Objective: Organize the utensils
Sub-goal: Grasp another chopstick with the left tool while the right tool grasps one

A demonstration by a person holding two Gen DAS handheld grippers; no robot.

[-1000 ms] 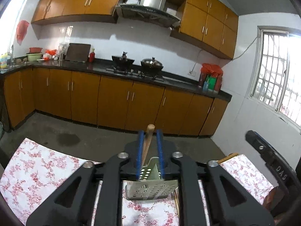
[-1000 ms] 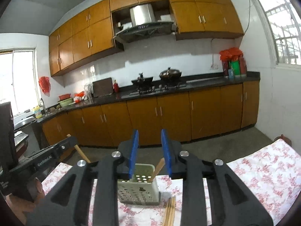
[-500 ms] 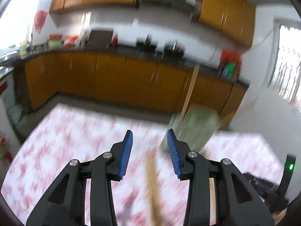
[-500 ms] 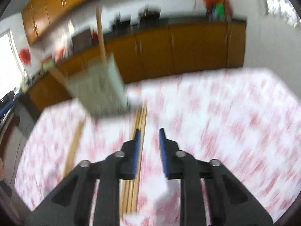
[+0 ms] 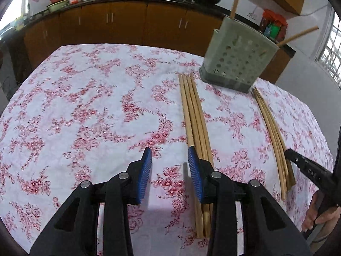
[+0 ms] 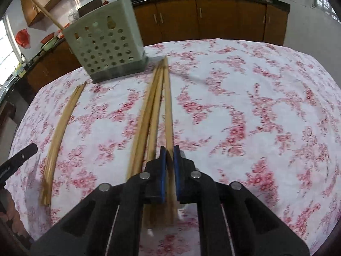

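A pale green perforated utensil holder stands at the table's far side with two wooden sticks in it. Two bundles of wooden chopsticks lie on the floral cloth. My left gripper is open, low over the table, its right finger beside the near bundle. The other bundle lies to the right. My right gripper is nearly shut around one chopstick at the right edge of a bundle. Another bundle lies to the left.
The table carries a white cloth with red flowers. Brown kitchen cabinets and a dark counter with pots run behind it. The other gripper's black body shows at each view's edge.
Both grippers have tipped down from facing the kitchen to close over the table. The left gripper has let go of the stick now in the holder. The right gripper has closed on a chopstick.
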